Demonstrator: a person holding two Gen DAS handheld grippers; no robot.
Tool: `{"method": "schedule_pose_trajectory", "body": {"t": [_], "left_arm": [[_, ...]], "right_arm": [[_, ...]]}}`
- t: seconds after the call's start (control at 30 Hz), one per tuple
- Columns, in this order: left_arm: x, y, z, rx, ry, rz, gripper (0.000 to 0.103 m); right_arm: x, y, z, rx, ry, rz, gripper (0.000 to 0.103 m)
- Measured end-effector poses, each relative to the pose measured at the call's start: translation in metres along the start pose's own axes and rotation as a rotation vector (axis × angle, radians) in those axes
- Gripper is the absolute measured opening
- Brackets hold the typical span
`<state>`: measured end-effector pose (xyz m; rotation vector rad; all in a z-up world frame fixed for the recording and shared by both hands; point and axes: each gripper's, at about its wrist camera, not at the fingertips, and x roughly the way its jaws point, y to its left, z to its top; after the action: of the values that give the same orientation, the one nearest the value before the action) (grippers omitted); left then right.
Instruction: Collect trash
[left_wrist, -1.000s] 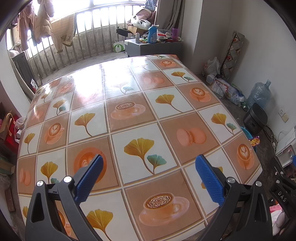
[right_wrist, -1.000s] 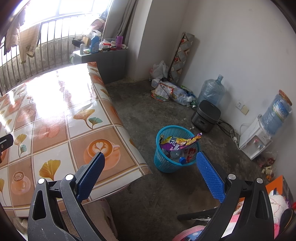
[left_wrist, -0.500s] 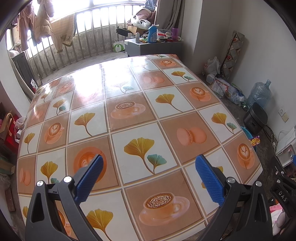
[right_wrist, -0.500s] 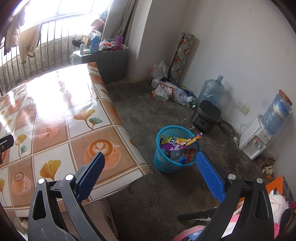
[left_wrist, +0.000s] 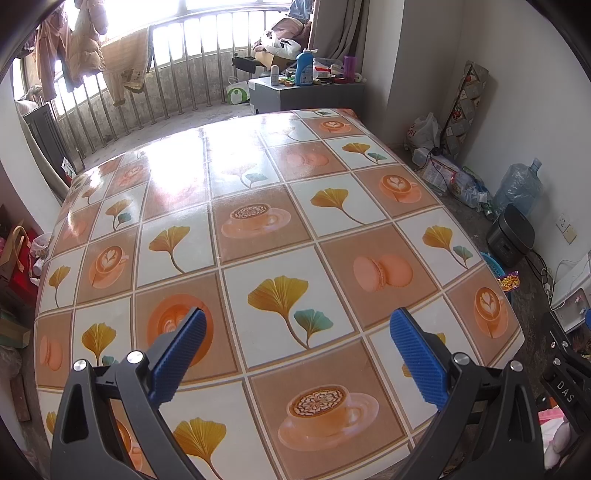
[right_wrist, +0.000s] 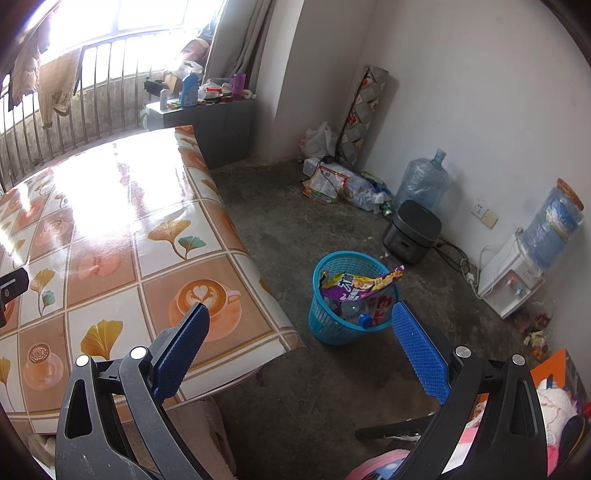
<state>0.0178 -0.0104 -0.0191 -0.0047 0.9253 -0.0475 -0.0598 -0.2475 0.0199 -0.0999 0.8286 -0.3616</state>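
Note:
A blue mesh trash basket (right_wrist: 325, 325) stands on the concrete floor right of the table. It holds a purple and yellow snack wrapper (right_wrist: 360, 283) and a plastic bottle (right_wrist: 356, 314). Its rim and the wrapper tip also show past the table's right edge in the left wrist view (left_wrist: 493, 264). My left gripper (left_wrist: 297, 321) is open and empty above the near part of the patterned tablecloth (left_wrist: 258, 229). My right gripper (right_wrist: 301, 317) is open and empty, held above the table's right corner and the floor, the basket just beyond it.
A black rice cooker (right_wrist: 412, 230), a large water jug (right_wrist: 421, 181) and a water dispenser (right_wrist: 517, 273) line the right wall. Bags and packets (right_wrist: 332, 181) lie on the floor by the corner. A grey cabinet (right_wrist: 207, 118) with bottles stands behind the table.

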Motion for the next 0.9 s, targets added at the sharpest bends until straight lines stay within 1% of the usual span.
{"method": "schedule_pose_trajectory", "body": {"t": [0.9], "left_arm": [[0.002, 0.0003, -0.0004, 0.002, 0.005, 0.003, 0.097]], "right_arm": [[-0.0007, 0.0011, -0.0012, 0.003, -0.001, 0.0, 0.095]]}}
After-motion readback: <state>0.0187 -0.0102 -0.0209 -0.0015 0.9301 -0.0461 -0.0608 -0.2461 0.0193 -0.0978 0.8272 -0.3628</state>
